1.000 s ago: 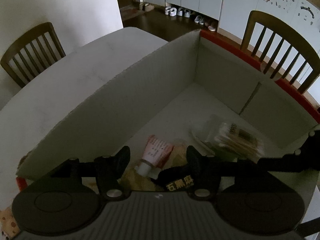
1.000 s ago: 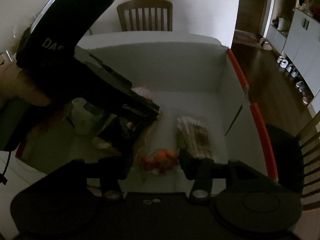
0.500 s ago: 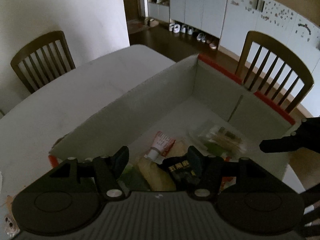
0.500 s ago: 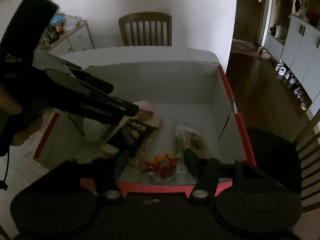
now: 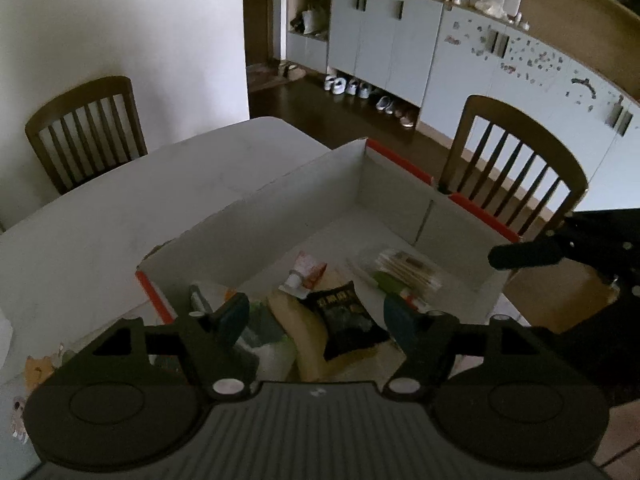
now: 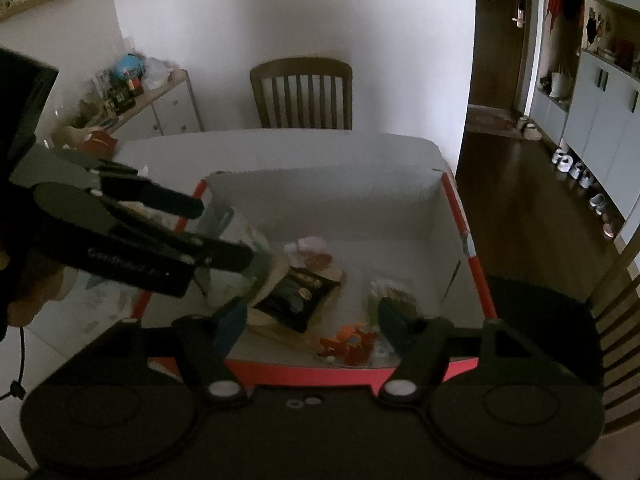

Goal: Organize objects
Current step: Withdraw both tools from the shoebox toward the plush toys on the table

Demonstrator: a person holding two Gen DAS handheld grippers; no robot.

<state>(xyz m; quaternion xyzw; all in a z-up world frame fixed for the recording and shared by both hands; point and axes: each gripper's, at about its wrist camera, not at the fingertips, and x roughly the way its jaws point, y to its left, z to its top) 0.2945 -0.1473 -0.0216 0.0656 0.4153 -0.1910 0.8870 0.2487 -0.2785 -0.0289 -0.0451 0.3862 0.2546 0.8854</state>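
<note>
Both tongs empty above a box that already holds the lot.

My left gripper [image 5: 316, 316] and right gripper [image 6: 308, 322] both hang spread wide over the near end of the red-edged cardboard box [image 6: 320, 200], nothing between the jaws of either. Inside I can pick out a black snack packet [image 6: 298, 294], a small pink tube [image 5: 306, 272], a clear pack of sticks [image 5: 400, 268], an orange-red toy [image 6: 348, 342] by the near wall and a pale plastic container [image 6: 236, 256] at the left end. The white table [image 5: 120, 216] around the box looks bare where I see it, apart from something small at its near left edge, so I judge the gathering mostly done; at most 1 or 2 stray bits are left.
</note>
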